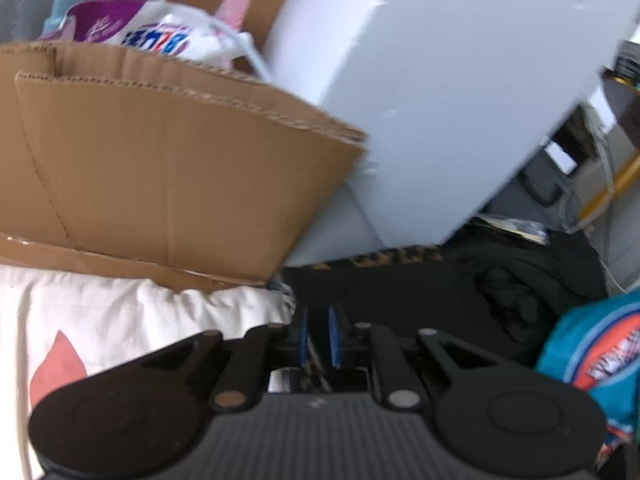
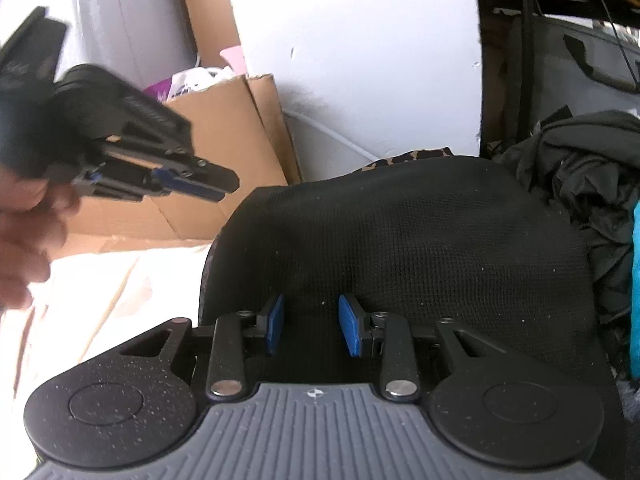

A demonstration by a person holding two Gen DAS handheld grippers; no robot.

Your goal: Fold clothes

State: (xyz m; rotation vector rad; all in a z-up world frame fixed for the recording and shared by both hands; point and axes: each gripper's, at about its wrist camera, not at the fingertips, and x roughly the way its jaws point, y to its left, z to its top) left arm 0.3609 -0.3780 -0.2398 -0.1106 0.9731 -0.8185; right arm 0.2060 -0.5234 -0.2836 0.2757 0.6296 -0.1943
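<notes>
While blurred, the black garment [image 2: 400, 240] apparently abuts cardboard [image 2: 224, 140].

Cardboard box [image 1: 160, 160] close ahead, left.

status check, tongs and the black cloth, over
Left tongs nearly shut, empty, off cloth. Right tongs open over black cloth, no grip. Box close left.

No lettering reads clearly. The white plastic bag [image 1: 172, 36] in the cardboard box [image 1: 160, 168] bears blue letters, upside down and blurred; the teal garment [image 1: 600, 352] bears a round orange-and-white emblem, illegible.
</notes>
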